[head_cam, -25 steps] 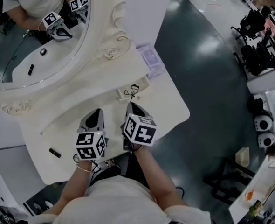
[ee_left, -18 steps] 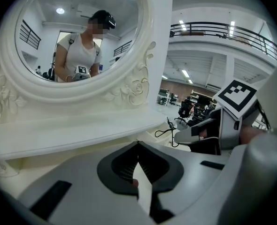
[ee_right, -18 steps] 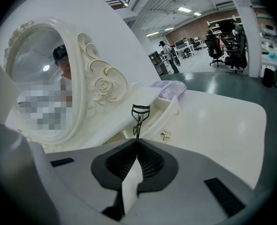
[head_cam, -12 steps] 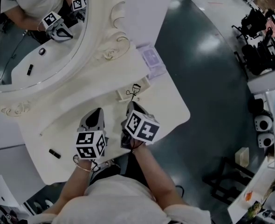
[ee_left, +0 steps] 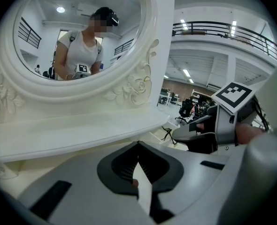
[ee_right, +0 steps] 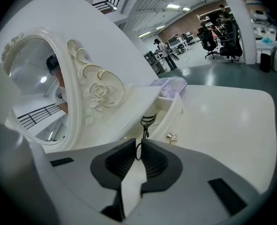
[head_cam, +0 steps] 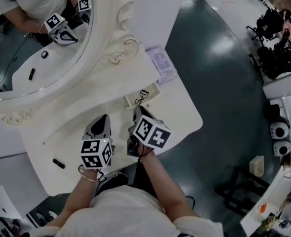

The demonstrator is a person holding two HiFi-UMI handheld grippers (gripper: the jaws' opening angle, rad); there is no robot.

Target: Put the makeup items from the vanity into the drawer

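the oval mirror (head_cam: 42, 33) with its carved white frame fills the upper left of the head view, and its top and left side are cut off by the frame edge. below it the white counter (head_cam: 177, 115) runs to the centre, with its near part hidden behind the person's arms. only the head view shows the whole counter top. a small drawer (ee_right: 176, 116) stands open at the middle; the head view shows it as little more than a pale slot, while the right gripper view shows its front and inside.

the left hand-held gripper (head_cam: 103, 118) sits lower centre over the counter, clenched. in its own view (ee_left: 138, 146) the jaws meet, and a tiny reddish speck low between them is too small to make out. the right hand-held gripper (head_cam: 137, 111) is just beside it, to the right. its own view (ee_right: 139, 146) shows the jaws pinched on the thin handle loop of a black eyelash curler (ee_right: 148, 121). the curler's head reaches up over the open drawer; whether it touches the drawer cannot be told.

a pale purple box (head_cam: 160, 63) lies at the counter's upper right edge. a small black tube (head_cam: 58, 163) lies lower left on the counter, well apart from both grippers and seen only from the head. a metal knob (ee_right: 171, 137) on the drawer front shows only in the right gripper view.
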